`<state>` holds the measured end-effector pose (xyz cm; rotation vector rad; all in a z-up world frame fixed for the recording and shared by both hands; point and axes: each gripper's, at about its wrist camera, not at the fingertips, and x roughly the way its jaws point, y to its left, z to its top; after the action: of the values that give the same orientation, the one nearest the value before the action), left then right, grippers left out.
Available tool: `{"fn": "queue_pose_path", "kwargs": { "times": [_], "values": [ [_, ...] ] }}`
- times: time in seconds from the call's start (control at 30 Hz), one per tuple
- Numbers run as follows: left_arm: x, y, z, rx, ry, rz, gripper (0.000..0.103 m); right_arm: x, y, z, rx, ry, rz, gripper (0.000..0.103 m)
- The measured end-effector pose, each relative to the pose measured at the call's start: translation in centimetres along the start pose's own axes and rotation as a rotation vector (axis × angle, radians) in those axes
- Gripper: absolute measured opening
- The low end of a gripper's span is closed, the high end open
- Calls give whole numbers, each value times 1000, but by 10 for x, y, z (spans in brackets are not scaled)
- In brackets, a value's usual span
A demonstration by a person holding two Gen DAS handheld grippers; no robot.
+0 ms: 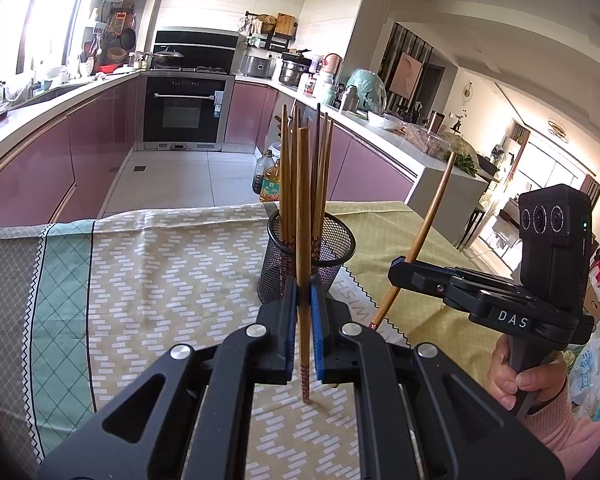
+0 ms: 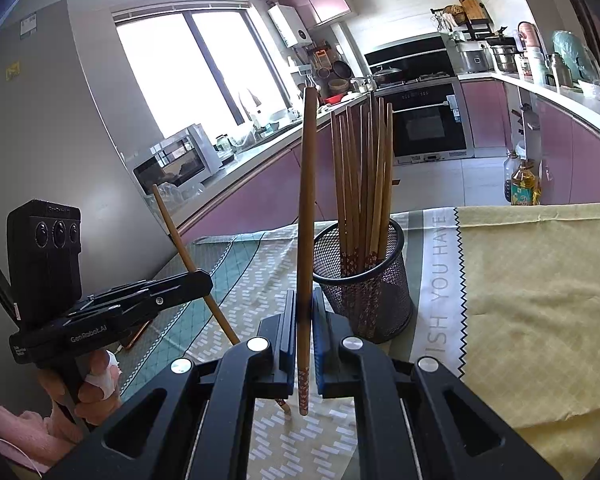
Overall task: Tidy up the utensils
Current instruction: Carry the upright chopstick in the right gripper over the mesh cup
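Note:
A black mesh cup (image 1: 336,240) (image 2: 384,280) stands on the table with several wooden chopsticks (image 1: 286,168) (image 2: 360,184) upright in it. My left gripper (image 1: 304,292) is shut on a single chopstick (image 1: 303,184), held upright just in front of the cup with its patterned end down. My right gripper (image 2: 305,304) is shut on another chopstick (image 2: 306,200), also near upright, left of the cup in its own view. Each gripper shows in the other's view: the right gripper (image 1: 398,270) with its slanted chopstick (image 1: 432,216), the left gripper (image 2: 204,280) with its chopstick (image 2: 180,240).
A patterned tablecloth (image 1: 160,280) and a yellow cloth (image 2: 540,300) cover the table. Oil bottles (image 1: 270,184) stand on the floor past the far table edge. Kitchen counters and an oven (image 1: 184,112) lie beyond. A person's hand (image 1: 516,376) grips the right handle.

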<state>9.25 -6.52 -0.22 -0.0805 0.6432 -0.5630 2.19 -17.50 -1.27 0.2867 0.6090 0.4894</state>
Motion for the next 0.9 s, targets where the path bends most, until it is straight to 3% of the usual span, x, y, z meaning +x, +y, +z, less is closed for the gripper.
{"fn": "queue_pose_path", "kwargs": {
  "times": [0.9],
  "values": [
    [0, -2, 1, 5, -7, 5, 7, -2, 1, 5, -7, -17, -2, 6]
  ]
}}
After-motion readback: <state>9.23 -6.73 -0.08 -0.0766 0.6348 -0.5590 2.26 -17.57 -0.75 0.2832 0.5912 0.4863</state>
